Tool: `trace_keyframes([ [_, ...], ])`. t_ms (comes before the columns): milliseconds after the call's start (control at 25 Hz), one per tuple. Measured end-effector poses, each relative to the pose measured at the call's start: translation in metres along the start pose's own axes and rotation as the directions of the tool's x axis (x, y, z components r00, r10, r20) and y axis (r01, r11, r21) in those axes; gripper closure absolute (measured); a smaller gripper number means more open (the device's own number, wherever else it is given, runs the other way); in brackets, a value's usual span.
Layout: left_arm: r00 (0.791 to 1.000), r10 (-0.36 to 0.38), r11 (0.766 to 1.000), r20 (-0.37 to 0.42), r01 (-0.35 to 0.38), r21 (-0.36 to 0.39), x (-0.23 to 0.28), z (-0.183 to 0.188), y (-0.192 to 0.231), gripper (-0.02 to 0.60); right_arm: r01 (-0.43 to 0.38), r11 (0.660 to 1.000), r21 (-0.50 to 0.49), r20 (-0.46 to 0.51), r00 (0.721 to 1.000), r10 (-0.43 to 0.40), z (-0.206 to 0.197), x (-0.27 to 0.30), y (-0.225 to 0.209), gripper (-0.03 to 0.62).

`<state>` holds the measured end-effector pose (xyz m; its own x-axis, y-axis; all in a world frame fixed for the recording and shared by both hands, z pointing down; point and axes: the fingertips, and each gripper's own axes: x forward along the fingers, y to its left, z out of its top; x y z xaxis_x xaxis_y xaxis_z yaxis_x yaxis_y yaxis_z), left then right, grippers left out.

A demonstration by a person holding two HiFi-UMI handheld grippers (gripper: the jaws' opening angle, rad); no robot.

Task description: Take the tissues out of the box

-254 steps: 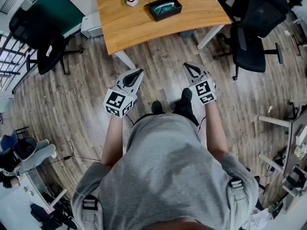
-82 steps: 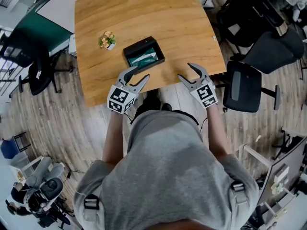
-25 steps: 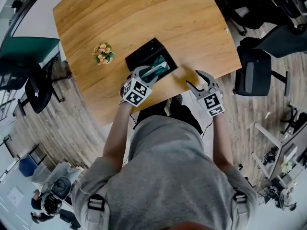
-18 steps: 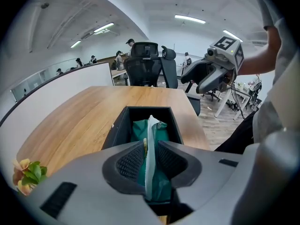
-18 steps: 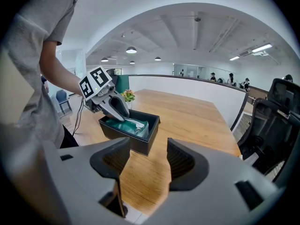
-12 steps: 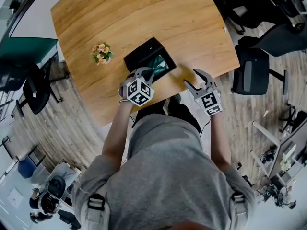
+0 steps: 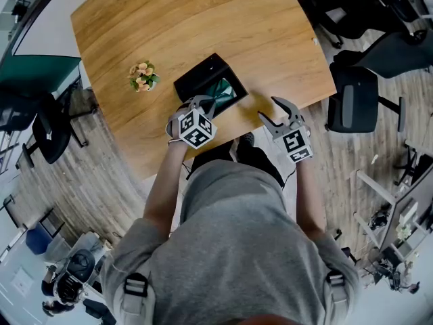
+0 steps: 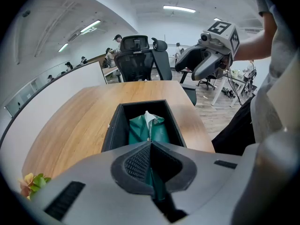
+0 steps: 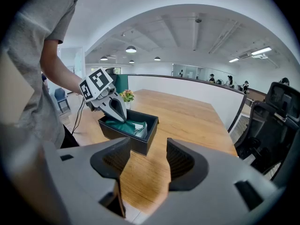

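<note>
The left tool (image 8: 151, 144) is clenched on the green tissue pack (image 8: 160, 131): its jaws have just been closing, and in the left gripper view a strip of the green wrapper is pinched between the two pads. The pack lies inside the black box (image 7: 195, 78), and a white tissue (image 8: 148, 118) sticks up from the slit in its top. In the head view this tool reaches in over the near end of the box, its marker cube tilted toward the person.

The box sits on the wooden worktop (image 7: 203, 26), close to the edge nearest the person. A small potted plant (image 7: 142, 76) stands on the worktop to the left of the box, apart from it.

The right tool (image 9: 147, 149) is released, its jaws standing wide with only bare wood showing between them. It hangs over the near edge of the worktop, to the right of the box and clear of it, pointing toward the box.

A black office chair (image 7: 355, 107) stands on the plank floor just off the right side of the worktop. In the left gripper view more chairs stand at the far end of the worktop.
</note>
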<state>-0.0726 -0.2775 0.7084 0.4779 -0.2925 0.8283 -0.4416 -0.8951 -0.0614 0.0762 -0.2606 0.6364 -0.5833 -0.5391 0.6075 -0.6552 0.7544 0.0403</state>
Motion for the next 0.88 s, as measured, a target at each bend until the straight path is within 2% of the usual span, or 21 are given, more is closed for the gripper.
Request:
trace_keyframes([
  [600, 1.0, 0.004, 1.0, 0.007, -0.004, -0.024, -0.008, 0.007, -0.002, 0.565, 0.003, 0.999, -0.036, 0.015, 1.0, -0.003, 0.006, -0.012, -0.003, 0.353],
  [880, 0.999, 0.043, 0.999, -0.007, -0.043, 0.017, -0.02, 0.014, -0.002, 0.565, 0.001, 0.999, -0.05, 0.018, 1.0, 0.0, 0.007, -0.021, -0.011, 0.353],
])
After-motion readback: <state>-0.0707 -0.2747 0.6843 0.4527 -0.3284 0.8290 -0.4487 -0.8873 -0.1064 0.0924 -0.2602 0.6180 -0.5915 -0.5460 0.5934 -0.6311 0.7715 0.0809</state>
